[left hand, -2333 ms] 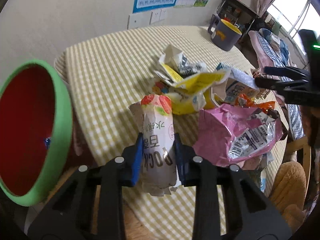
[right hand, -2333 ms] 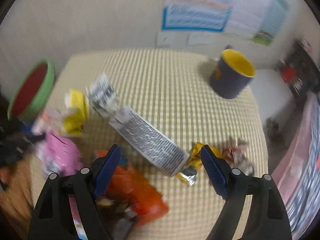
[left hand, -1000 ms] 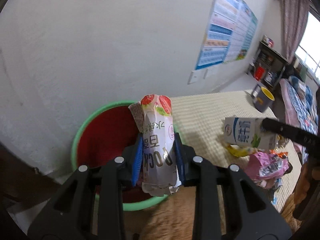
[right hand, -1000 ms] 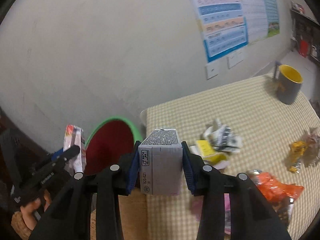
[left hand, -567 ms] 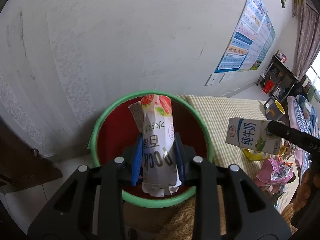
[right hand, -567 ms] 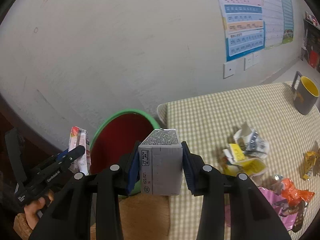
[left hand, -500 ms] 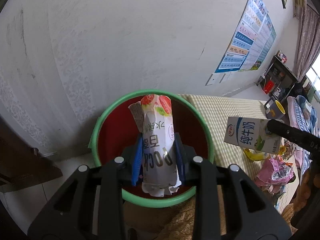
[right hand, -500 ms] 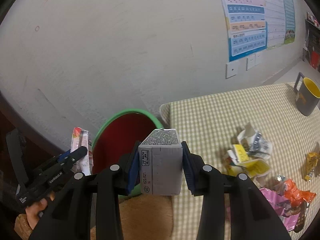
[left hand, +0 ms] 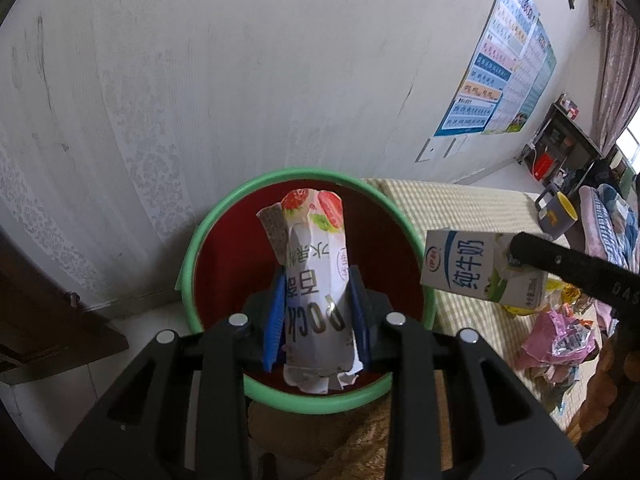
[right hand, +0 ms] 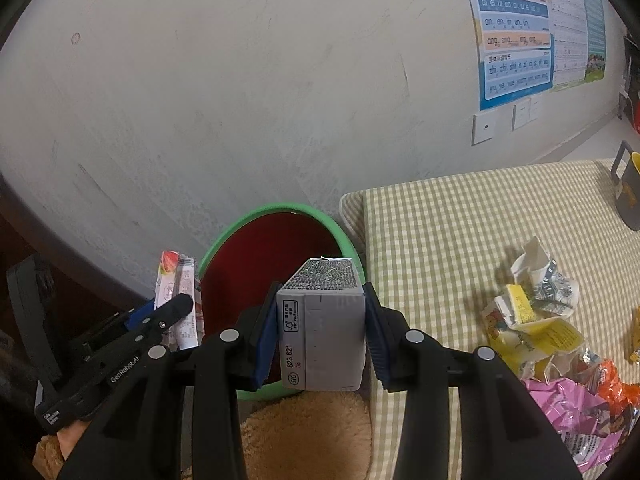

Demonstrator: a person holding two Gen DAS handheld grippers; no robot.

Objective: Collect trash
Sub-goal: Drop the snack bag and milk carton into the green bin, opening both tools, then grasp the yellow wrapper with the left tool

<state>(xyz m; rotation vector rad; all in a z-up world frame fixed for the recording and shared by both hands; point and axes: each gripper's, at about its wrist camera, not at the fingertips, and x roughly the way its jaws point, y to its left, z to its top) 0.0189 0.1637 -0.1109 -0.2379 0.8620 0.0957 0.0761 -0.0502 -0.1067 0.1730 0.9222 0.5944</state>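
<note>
— Both claws are loaded, look: the left gripper (left hand: 316, 320) is clamped on that strawberry snack wrapper (left hand: 314, 280), the right gripper (right hand: 322, 344) squeezes a milk carton (right hand: 324, 344) between its blue pads.

— Where's it all going? Start with the big stuff.

— Biggest is the table (right hand: 460, 232) with the green-checked cloth, against the white wall. Just off its corner stands the bin (left hand: 192, 248), green rim, red inside. From the left claw's side, the wrapper hangs right over the bin's mouth. The carton sits above the near rim, close to the table corner.

— And what's left on the cloth?

— A heap near the edge: a pink foil bag (right hand: 568, 408), an orange packet (right hand: 612, 384) touching it, then crumpled yellow and white paper (right hand: 532, 312) just beyond. Far off by the wall end there's a grey mug (right hand: 628, 196) with a yellow inside, well apart from the litter.
</note>
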